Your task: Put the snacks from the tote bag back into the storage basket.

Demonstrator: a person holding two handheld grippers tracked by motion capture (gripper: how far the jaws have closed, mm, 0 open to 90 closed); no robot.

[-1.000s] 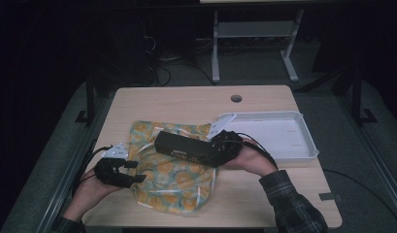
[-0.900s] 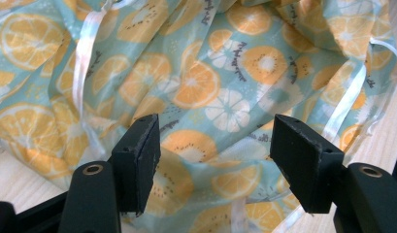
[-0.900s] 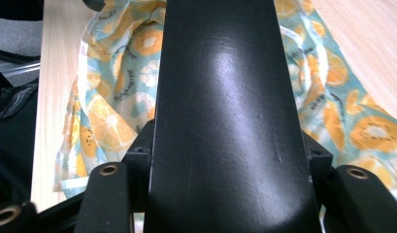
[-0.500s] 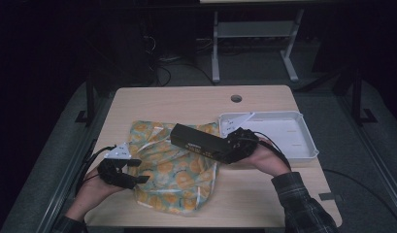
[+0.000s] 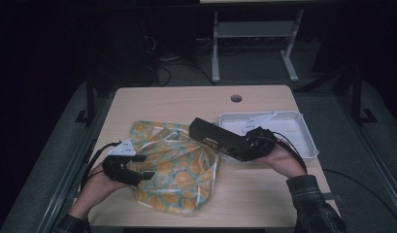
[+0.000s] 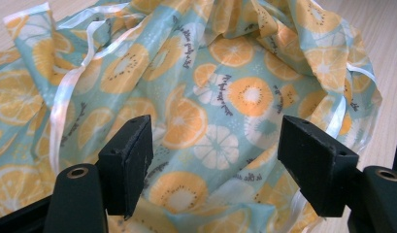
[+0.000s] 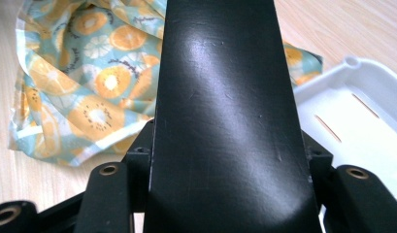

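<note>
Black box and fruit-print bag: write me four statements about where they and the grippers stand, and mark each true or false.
1. The right gripper is shut on the black box. True.
2. The left gripper is clamped on the fruit-print bag. False: its jaws stand open over the bag.
3. The black box lies inside the white tray. False: it is held beside the tray.
4. The bag lies on the table. True.

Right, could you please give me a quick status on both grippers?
Left gripper open at fruit-print bag. Right gripper shut on black box, beside white tray. Nothing obstructing.
</note>
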